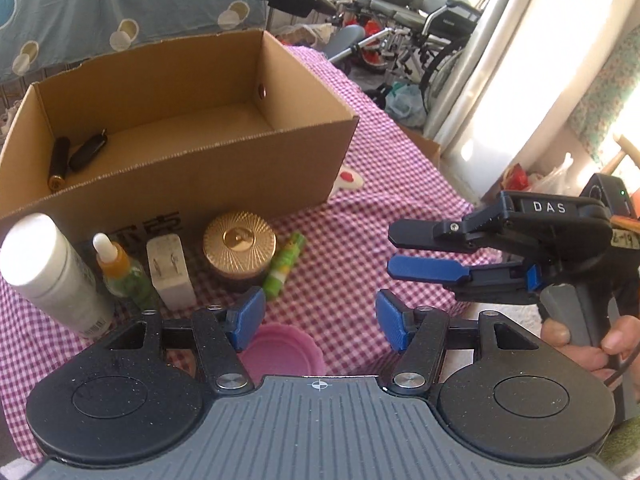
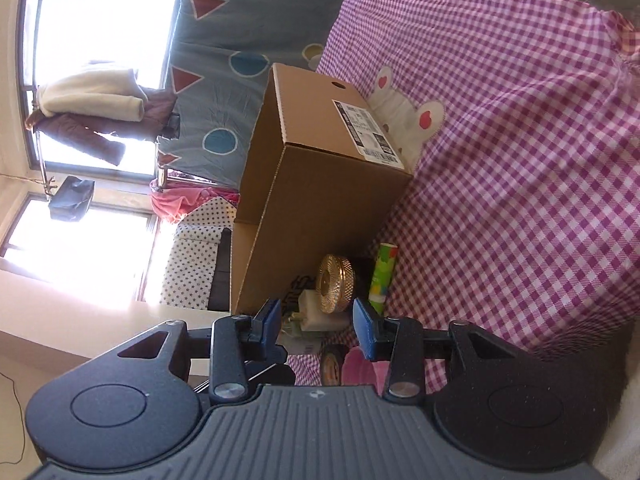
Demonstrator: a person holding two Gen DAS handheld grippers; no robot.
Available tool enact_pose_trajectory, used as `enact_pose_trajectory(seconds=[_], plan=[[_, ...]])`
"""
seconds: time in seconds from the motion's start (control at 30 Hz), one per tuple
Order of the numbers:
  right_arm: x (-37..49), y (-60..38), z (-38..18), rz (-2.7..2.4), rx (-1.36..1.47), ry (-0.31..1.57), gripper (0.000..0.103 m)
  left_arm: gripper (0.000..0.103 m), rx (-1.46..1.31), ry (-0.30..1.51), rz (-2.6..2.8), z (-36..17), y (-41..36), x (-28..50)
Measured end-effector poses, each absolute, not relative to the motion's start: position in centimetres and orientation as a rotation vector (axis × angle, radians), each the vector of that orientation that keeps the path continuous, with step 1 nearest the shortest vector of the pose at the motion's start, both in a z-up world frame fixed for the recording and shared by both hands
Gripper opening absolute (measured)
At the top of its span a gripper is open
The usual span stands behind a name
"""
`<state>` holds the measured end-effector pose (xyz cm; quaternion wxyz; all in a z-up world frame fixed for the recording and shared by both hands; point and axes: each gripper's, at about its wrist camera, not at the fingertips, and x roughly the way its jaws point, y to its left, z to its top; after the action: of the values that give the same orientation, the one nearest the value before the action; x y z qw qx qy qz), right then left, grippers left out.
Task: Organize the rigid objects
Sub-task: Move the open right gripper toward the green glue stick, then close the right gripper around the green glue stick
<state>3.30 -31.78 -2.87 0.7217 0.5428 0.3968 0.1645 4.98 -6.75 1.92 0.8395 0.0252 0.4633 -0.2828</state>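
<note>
A cardboard box stands open-topped at the far left of the tabletop, which is covered in a pink checked cloth. Only two dark items lie in it, at its left end: a black cylinder with a gold end and a dark key-fob-like piece. The rest of the box floor is bare.

Along the box's near wall, from left to right, wait a white bottle, a small dropper bottle with yellow liquid, a white plug adapter, a jar with a ribbed gold lid and a green printed tube lying down. Nearer still, a pink lid-like dish sits just under the left gripper.

The left gripper's fingers are parted and hold nothing. To the right, the right gripper, held by a hand and rolled on its side, also has its fingers apart with nothing between them.

My reading: sorting is at an early stage and both grippers are between picks, approaching the row. The next move calls for choosing one item, probably the green tube or the gold-lidded jar nearest the right gripper, squaring the fingers around it and closing. The jar looks wide for these fingers.
</note>
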Motion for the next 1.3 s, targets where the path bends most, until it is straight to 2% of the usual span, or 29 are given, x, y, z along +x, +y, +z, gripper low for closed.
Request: enact_pose_trajectory(seconds=[0.63, 1.3], plan=[[8.7, -29.7, -7.9, 0.352, 1.244, 0.972, 0.042, 0.058, 0.212, 1.046, -0.545, -3.0, -10.1, 7.2], [8.4, -31.9, -8.3, 0.356, 1.274, 0.951, 0.042, 0.059, 0.202, 1.091, -0.660, -3.7, -12.6, 7.0]])
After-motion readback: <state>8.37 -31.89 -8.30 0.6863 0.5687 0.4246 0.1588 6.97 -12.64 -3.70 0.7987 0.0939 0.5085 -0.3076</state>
